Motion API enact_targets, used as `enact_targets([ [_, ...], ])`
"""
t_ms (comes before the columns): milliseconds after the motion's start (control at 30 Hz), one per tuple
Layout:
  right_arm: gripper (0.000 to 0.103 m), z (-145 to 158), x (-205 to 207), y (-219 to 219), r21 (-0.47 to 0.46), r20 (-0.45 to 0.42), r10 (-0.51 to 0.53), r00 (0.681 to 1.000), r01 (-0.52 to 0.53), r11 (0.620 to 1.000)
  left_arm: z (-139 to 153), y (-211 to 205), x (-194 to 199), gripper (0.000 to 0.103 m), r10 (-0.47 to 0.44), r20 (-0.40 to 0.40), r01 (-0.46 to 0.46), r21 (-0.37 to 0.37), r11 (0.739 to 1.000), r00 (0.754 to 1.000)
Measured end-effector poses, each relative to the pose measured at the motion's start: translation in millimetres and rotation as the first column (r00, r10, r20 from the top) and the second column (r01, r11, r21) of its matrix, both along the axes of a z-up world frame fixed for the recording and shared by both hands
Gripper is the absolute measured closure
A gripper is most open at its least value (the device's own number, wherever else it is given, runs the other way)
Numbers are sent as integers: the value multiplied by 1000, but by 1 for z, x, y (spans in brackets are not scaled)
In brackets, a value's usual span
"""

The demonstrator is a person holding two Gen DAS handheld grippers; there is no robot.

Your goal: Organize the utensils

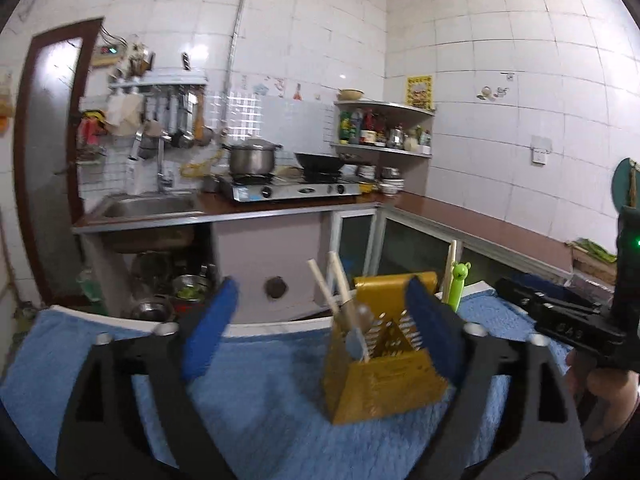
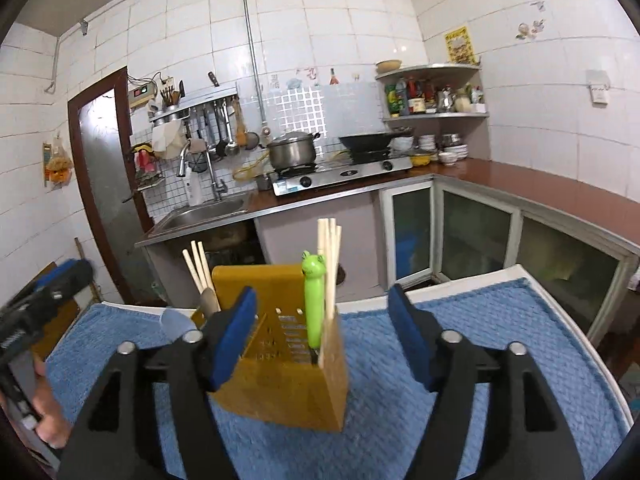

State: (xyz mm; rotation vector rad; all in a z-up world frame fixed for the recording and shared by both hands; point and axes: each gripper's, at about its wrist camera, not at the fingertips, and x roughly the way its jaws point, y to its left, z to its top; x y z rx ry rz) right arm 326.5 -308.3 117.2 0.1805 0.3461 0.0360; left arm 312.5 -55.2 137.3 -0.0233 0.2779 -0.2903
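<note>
A yellow utensil holder (image 1: 384,376) (image 2: 286,364) stands upright on a blue towel (image 1: 260,400) (image 2: 460,340). It holds wooden chopsticks (image 1: 332,284) (image 2: 330,264), a green frog-handled utensil (image 1: 458,284) (image 2: 313,300) and a grey spoon (image 1: 356,336) (image 2: 178,322). My left gripper (image 1: 316,332) is open and empty above the towel, its right pad beside the holder. My right gripper (image 2: 324,336) is open and empty, with the holder between its fingers. The right gripper also shows at the left wrist view's right edge (image 1: 560,320), and the left gripper at the right wrist view's left edge (image 2: 40,300).
The towel covers a white-edged table (image 2: 560,292). Beyond it a brown L-shaped counter (image 2: 540,188) carries a sink (image 2: 208,210), a gas stove (image 2: 344,172) with a pot (image 2: 292,152) and a wok (image 2: 368,142). A corner shelf (image 2: 436,92) holds bottles.
</note>
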Motion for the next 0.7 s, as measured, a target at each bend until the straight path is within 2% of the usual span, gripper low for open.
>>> enact_targets([
  [33, 26, 1, -7, 2, -5, 6, 0, 1000, 0, 1000, 0, 4, -14, 5, 19, 11, -19, 11, 1000, 1000],
  [167, 10, -1, -49, 9, -16, 26, 2, 1000, -1, 1000, -4, 10, -54, 5, 56, 13, -57, 37, 998, 998],
  [267, 5, -5, -80, 18, -4, 37, 7, 999, -7, 1000, -11, 19, -85, 5, 86, -11, -85, 22, 996, 996],
  [367, 4, -8, -111, 31, -40, 54, 12, 998, -10, 999, -17, 26, -111, 5, 115, -20, -115, -7, 993, 993],
  [467, 4, -14, -138, 44, -71, 52, 19, 998, -15, 997, -25, 28, -136, 5, 168, -23, -168, -1, 986, 986],
  [567, 4, -23, -165, 55, -85, 59, 22, 998, -17, 996, -35, 28, -156, 5, 166, -35, -166, 22, 986, 985],
  [700, 4, -38, -190, 63, -109, 74, 18, 997, -10, 994, -55, 32, -181, 5, 163, -51, -163, 2, 987, 985],
])
